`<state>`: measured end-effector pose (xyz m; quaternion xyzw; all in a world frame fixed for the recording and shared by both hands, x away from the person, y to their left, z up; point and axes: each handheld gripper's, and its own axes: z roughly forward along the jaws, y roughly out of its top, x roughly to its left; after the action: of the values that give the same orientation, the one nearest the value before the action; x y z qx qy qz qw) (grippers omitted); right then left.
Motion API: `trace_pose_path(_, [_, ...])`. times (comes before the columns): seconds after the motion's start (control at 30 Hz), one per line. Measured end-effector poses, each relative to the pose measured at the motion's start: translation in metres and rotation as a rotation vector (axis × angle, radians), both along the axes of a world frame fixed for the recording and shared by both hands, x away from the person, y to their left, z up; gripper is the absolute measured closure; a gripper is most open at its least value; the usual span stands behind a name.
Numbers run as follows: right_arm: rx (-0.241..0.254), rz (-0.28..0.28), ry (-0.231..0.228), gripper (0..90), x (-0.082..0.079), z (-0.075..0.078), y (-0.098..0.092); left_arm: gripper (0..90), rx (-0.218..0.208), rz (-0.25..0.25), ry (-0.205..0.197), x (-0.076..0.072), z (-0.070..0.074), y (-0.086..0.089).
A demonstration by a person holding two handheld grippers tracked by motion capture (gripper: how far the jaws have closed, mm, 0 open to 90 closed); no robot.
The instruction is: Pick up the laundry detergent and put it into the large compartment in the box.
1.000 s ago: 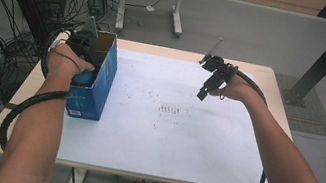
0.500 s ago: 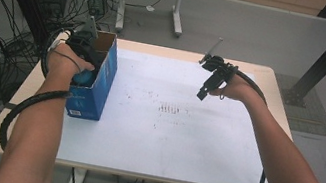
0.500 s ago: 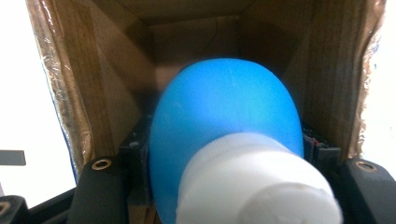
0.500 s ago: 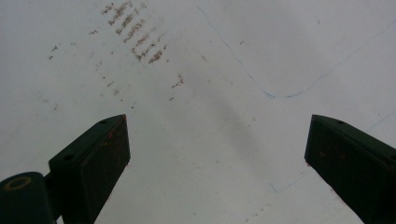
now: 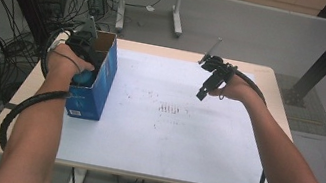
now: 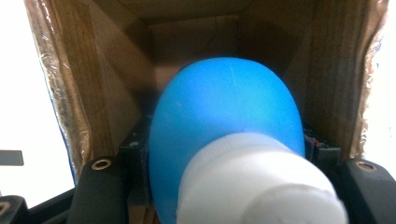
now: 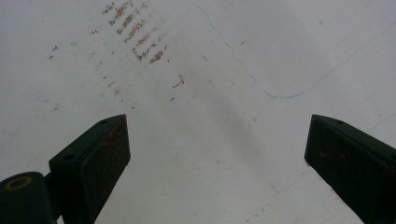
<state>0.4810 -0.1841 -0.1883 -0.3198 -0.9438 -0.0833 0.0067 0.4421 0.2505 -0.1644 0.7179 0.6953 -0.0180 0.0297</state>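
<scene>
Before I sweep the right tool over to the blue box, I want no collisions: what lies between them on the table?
Nothing: in the high view, the white tabletop between the right tool and blue box is bare apart from small dark scuff marks.

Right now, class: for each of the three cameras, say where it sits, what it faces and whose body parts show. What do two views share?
High view: above the person's side, facing forward and down on the white table; both forearms show.
Left gripper view: on the left gripper, looking into the blue cardboard box at a blue bottle with a white cap.
Right gripper view: on the right gripper, facing the marked tabletop, jaws apart.
Shared: the high and left gripper views both show bottle and box.
</scene>
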Motion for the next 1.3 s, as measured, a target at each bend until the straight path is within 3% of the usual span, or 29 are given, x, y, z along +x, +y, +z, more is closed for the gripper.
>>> trace_pose_path(1.3, [0.004,0.005,0.001,6.4,0.0005,-0.0016,0.0013,37.2,-0.011,0.006,-0.001,-0.0008,-0.0011,0.0044])
